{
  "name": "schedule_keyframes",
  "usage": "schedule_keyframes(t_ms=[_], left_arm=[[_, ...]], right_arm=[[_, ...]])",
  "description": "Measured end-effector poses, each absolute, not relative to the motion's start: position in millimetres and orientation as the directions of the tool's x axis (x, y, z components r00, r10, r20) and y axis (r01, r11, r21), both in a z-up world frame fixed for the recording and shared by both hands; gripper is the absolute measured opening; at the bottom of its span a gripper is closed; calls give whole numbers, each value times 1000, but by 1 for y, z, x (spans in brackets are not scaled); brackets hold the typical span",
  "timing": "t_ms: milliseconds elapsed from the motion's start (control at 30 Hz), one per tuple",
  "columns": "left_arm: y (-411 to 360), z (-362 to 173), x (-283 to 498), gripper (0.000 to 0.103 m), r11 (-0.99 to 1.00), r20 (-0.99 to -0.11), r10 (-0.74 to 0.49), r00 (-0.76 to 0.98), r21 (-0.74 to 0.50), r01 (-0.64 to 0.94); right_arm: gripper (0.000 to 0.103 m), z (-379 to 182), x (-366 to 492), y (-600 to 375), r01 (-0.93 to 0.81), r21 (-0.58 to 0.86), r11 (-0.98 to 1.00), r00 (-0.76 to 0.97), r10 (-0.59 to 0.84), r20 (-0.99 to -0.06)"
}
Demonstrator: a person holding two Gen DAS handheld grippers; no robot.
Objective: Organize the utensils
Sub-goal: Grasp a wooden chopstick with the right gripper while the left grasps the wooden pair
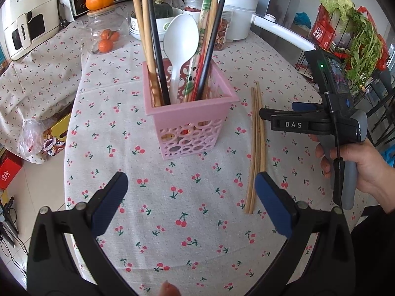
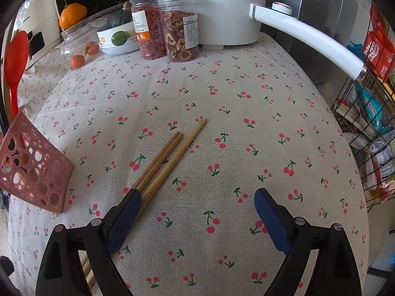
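The upper ends of the utensils standing in the pink holder (image 1: 190,113) run off the top of the left wrist view, so their full length cannot be read; in the right wrist view only one perforated corner of that holder shows at the left edge, with a red spoon (image 2: 16,59) rising behind it, partly cut off. The holder is a square plastic basket with circular cut-outs in its walls, upright on the surface (image 1: 148,197), which is covered in a coarse cream cloth printed with red cherries. Inside it stand pale bamboo chopsticks, black chopsticks, a printed pair and a smooth white plastic spoon (image 1: 181,39). Three loose bamboo chopsticks (image 1: 256,148) lie flat on the cloth just to the right of the holder, apart from it, two close together and one slightly splayed; their near ends are hidden under the right gripper's finger in the right wrist view. The left gripper (image 1: 191,190) hangs above the cloth with its blue-padded fingers spread wide and nothing between them. The right gripper (image 2: 197,202) is likewise spread apart, holding nothing; its left pad (image 2: 126,219) sits over the near part of the chopsticks, and whether it touches them cannot be told. Two clear screw-top jars (image 2: 165,29) of dried goods stand at the far edge before a white pot (image 2: 222,12).
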State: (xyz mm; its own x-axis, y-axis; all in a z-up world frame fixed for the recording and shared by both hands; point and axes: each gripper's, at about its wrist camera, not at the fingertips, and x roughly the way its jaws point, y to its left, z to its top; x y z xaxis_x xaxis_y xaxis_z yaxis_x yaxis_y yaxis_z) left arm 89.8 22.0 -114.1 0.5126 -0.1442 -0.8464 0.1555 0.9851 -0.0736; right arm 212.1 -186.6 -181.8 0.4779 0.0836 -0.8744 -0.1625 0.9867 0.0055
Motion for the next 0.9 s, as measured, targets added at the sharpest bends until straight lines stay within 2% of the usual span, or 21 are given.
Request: schedule_keyframes(t_ms=[267,367,400,433,467,500,533,700,900], left_arm=[[17,-112,89,102,983,-843,-152,516,-75,166],[15,-112,90,102,982,-842,-156,516,-77,171],[14,-111,90,102,982,-842,-157,516,-77,174],[13,-111,90,102,981,-842,-159,516,-76,178],[11,-111,89,102,980,-842,-160,516,-75,183],[9,-110,89,102,979,-841,-163,516,-74,189],[6,-109,89,102,978,-841,-166,516,-73,196],[-16,-108,87,102,964,-852,-182,491,-56,260],[-58,-112,95,102,947,-873,-202,444,-58,317]], right_arm=[[94,-188,215,-180,-179,-28,983,447,56,-893],[89,-186,216,-181,-178,-29,984,420,49,-906],[80,-184,215,-181,-183,-30,983,418,51,-907],[65,-182,215,-181,-195,-28,980,417,57,-907],[55,-179,214,-180,-208,-26,978,412,63,-909],[32,-177,213,-180,-220,-23,975,405,70,-912],[19,-176,212,-180,-230,-16,973,394,78,-916],[8,-174,206,-199,-220,22,975,341,98,-935],[7,-169,198,-236,-173,43,984,319,97,-943]])
